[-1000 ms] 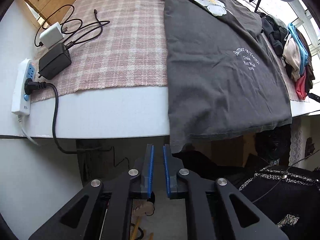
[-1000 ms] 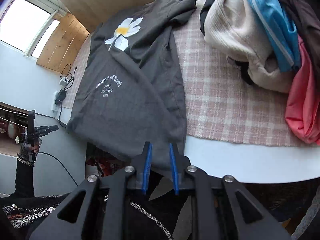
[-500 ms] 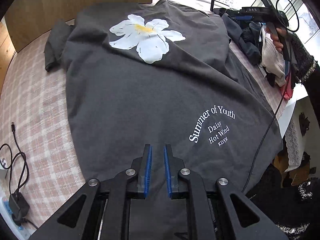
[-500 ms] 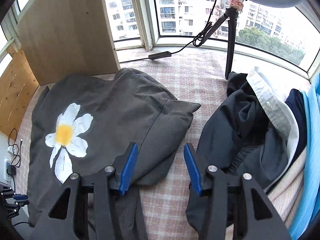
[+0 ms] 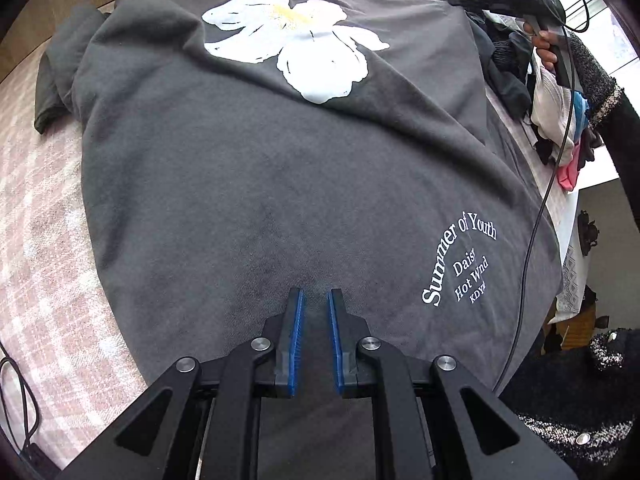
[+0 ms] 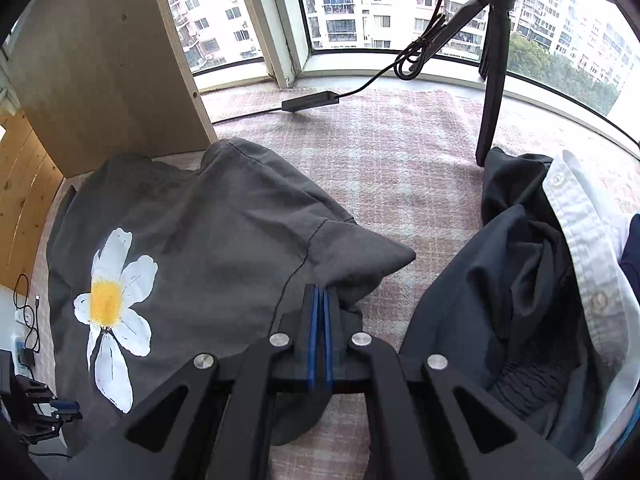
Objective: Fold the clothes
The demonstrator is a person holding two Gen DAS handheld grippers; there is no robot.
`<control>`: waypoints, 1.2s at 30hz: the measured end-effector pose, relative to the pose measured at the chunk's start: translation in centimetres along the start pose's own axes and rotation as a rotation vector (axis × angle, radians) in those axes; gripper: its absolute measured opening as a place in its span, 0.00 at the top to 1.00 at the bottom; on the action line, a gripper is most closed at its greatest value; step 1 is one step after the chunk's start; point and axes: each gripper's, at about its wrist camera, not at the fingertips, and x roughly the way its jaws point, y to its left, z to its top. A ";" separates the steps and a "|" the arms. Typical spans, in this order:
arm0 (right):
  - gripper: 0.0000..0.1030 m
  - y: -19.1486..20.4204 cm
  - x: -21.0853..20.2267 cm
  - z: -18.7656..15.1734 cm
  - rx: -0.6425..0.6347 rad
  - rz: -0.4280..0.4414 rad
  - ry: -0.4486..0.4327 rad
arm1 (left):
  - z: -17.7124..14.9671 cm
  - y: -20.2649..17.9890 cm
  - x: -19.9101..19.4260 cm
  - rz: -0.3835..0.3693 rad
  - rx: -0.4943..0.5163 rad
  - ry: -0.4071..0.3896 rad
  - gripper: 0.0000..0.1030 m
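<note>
I see a bay window [image 6: 360, 8] ahead with daylight and apartment blocks [image 6: 560, 8] outside, a wood panel [image 6: 100, 72] left of it, and a pink plaid cloth [image 6: 400, 152] covering the table.

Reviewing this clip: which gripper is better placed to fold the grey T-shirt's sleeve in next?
Right. The right gripper is shut on the sleeve of the grey T-shirt. The left gripper is slightly open over the shirt's body, holding nothing, away from either sleeve.
</note>
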 end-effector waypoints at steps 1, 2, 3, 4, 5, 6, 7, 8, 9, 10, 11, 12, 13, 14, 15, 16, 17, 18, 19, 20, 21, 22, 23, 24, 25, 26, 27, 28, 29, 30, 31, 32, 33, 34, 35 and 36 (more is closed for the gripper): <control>0.98 -0.1 -0.4 0.3 -0.007 -0.033 -0.019 | 0.0 0.1 -0.1 -0.007 -0.004 0.000 0.89; 0.98 -0.4 -0.6 0.6 -0.006 -0.092 -0.038 | 0.0 0.1 -0.1 -0.015 -0.008 0.001 0.89; 0.98 -0.9 -0.6 0.8 0.015 -0.132 -0.050 | 0.1 0.2 -0.2 -0.024 -0.012 0.004 0.89; 0.98 -1.9 -0.5 1.1 0.065 -0.144 -0.050 | 0.1 0.3 -0.2 -0.032 -0.015 0.006 0.89; 0.98 -2.7 -0.1 1.3 0.109 -0.155 -0.047 | 0.1 0.3 -0.3 -0.038 -0.015 0.006 0.89; 0.98 -3.5 0.5 1.5 0.146 -0.166 -0.039 | 0.1 0.3 -0.4 -0.043 -0.016 0.006 0.89; 0.98 -4.0 1.1 1.6 0.160 -0.190 -0.037 | 0.1 0.3 -0.4 -0.047 -0.015 0.006 0.89; 0.97 -4.1 1.7 1.8 0.141 -0.233 -0.044 | 0.1 0.2 -0.5 -0.048 -0.011 0.005 0.89; 0.97 -4.1 2.1 2.1 0.122 -0.275 -0.048 | 0.1 0.2 -0.6 -0.048 -0.008 0.004 0.89; 0.97 -4.1 2.1 2.4 0.103 -0.315 -0.048 | 0.0 0.1 -0.6 -0.049 -0.007 0.003 0.89; 0.96 -4.1 2.0 2.7 0.095 -0.336 -0.054 | 0.0 0.0 -0.7 -0.050 -0.006 0.004 0.89; 0.95 -4.0 1.6 3.1 0.101 -0.306 -0.070 | 0.0 0.0 -0.7 -0.050 -0.005 0.004 0.89; 0.88 -3.8 1.3 3.4 0.093 -0.238 -0.077 | 0.1 -0.1 -0.8 -0.050 -0.003 0.005 0.89; 0.71 -3.2 1.5 3.9 0.065 -0.163 -0.066 | 0.1 -0.2 -0.8 -0.050 0.000 0.006 0.89; 0.59 -2.6 1.7 4.3 0.037 -0.088 -0.056 | 0.1 -0.3 -0.8 -0.049 0.004 0.008 0.89; 0.43 -1.9 2.1 4.6 -0.002 -0.055 -0.047 | 0.1 -0.4 -0.8 -0.049 0.007 0.009 0.89; 0.42 -0.9 2.8 4.8 -0.058 -0.082 -0.041 | 0.2 -0.5 -0.9 -0.049 0.010 0.011 0.89; 0.42 0.1 3.5 5.1 -0.114 -0.109 -0.035 | 0.2 -0.5 -0.9 -0.050 0.012 0.013 0.89; 0.42 1.1 4.4 5.3 -0.169 -0.137 -0.025 | 0.2 -0.6 -0.9 -0.052 0.010 0.015 0.89; 0.42 1.6 5.4 5.4 -0.208 -0.158 -0.006 | 0.3 -0.6 -0.9 -0.053 0.010 0.016 0.89; 0.42 1.9 6.3 5.4 -0.226 -0.164 0.018 | 0.3 -0.7 -0.9 -0.053 0.013 0.018 0.89; 0.42 2.1 7.3 5.5 -0.244 -0.171 0.042 | 0.3 -0.8 -1.0 -0.053 0.017 0.018 0.89; 0.42 2.2 7.8 5.7 -0.251 -0.179 0.053 | 0.3 -0.9 -1.0 -0.052 0.019 0.019 0.89; 0.42 2.0 7.9 5.9 -0.240 -0.189 0.043 | 0.3 -1.0 -1.0 -0.050 0.021 0.020 0.89; 0.47 1.9 7.9 6.2 -0.230 -0.200 0.033 | 0.3 -1.2 -1.0 -0.049 0.024 0.020 0.89; 0.85 1.8 8.0 6.4 -0.220 -0.210 0.023 | 0.3 -1.3 -1.0 -0.047 0.029 0.020 0.89; 0.96 1.6 8.0 6.7 -0.210 -0.220 0.014 | 0.3 -1.4 -1.0 -0.046 0.031 0.020 0.89; 0.99 1.5 8.1 6.9 -0.199 -0.231 0.004 | 0.3 -1.4 -1.0 -0.048 0.029 0.020 0.89; 0.99 1.3 8.1 7.2 -0.189 -0.241 -0.006 | 0.3 -1.5 -1.0 -0.050 0.028 0.020 0.89; 0.99 1.2 8.2 7.4 -0.178 -0.251 -0.016 | 0.3 -1.5 -1.0 -0.053 0.026 0.020 0.89; 0.99 1.0 8.2 7.7 -0.168 -0.261 -0.026 | 0.4 -1.5 -1.1 -0.057 0.024 0.020 0.89; 0.99 0.9 8.3 7.9 -0.158 -0.272 -0.036 | 0.4 -1.5 -1.1 -0.060 0.023 0.020 0.89; 0.99 0.8 8.3 8.2 -0.147 -0.282 -0.045 | 0.4 -1.6 -1.0 -0.063 0.022 0.020 0.89; 0.99 0.6 8.3 8.4 -0.137 -0.292 -0.055 | 0.4 -1.7 -1.0 -0.064 0.023 0.020 0.89; 0.98 0.5 8.1 8.5 -0.124 -0.290 -0.062 | 0.4 -1.8 -1.0 -0.064 0.025 0.019 0.89; 0.95 0.5 7.4 8.2 -0.106 -0.269 -0.066 | 0.3 -1.9 -0.9 -0.064 0.028 0.018 0.89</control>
